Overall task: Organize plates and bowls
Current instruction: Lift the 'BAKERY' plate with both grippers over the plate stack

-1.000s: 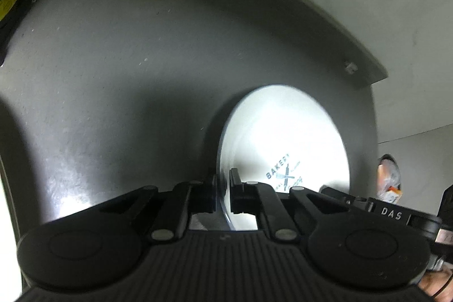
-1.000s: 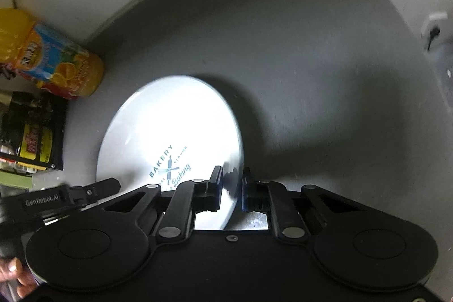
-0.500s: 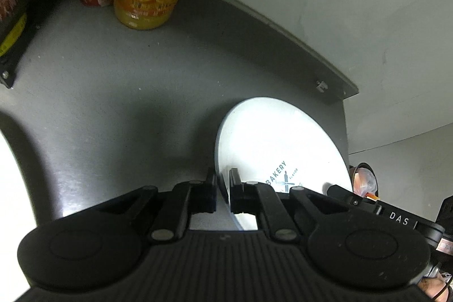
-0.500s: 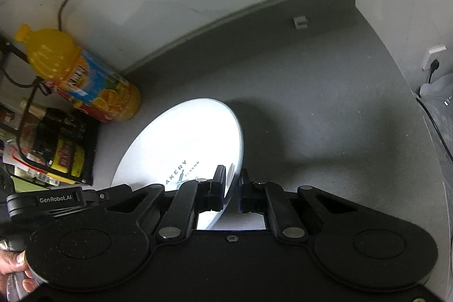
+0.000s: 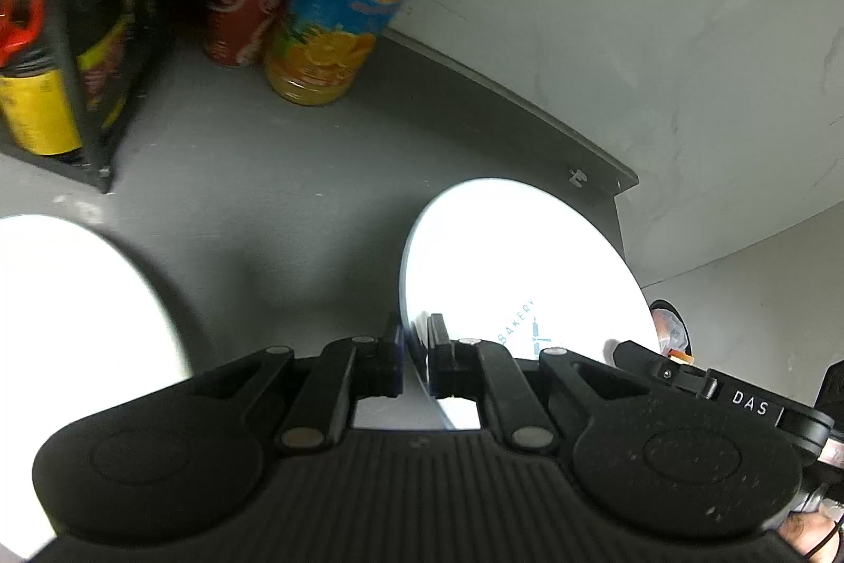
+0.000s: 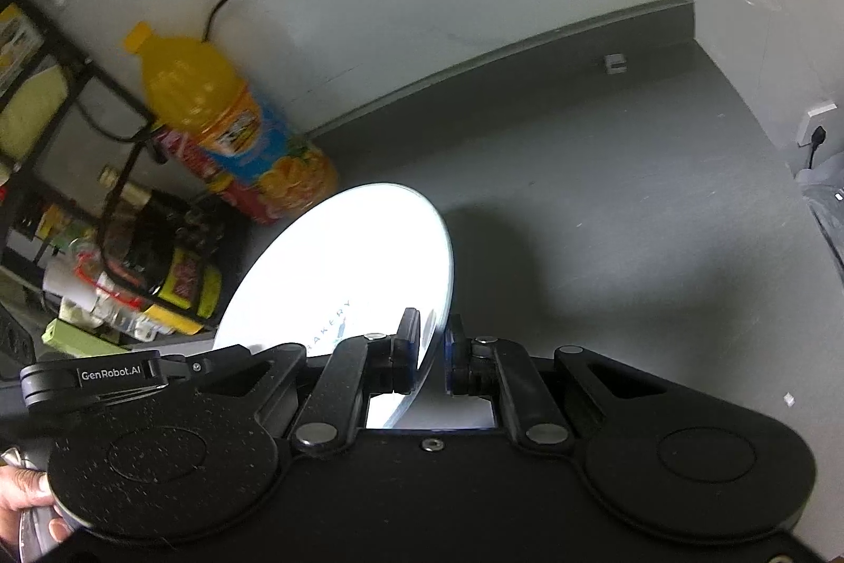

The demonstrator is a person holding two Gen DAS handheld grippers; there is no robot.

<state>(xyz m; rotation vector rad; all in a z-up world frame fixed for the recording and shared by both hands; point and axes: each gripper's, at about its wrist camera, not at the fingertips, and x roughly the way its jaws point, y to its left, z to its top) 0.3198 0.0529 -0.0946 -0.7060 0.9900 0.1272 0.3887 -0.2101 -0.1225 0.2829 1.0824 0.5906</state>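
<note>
Both my grippers pinched one white plate (image 5: 522,267) by opposite rims. My left gripper (image 5: 415,354) had its fingers shut on the near left edge; the plate ran forward and right from them, tilted. My right gripper (image 6: 433,354) clamped the near right edge, plate (image 6: 348,267) spreading forward-left. It hung clear above the grey worktop (image 5: 253,193). Left of my left fingers, a second white plate (image 5: 74,299) lay on it, likely the stacking target. Beyond, an orange juice bottle (image 5: 343,14).

Left gripper (image 5: 414,354) clamping rim of white plate (image 5: 506,267); orange juice bottle (image 5: 348,3) beyond the plate
</note>
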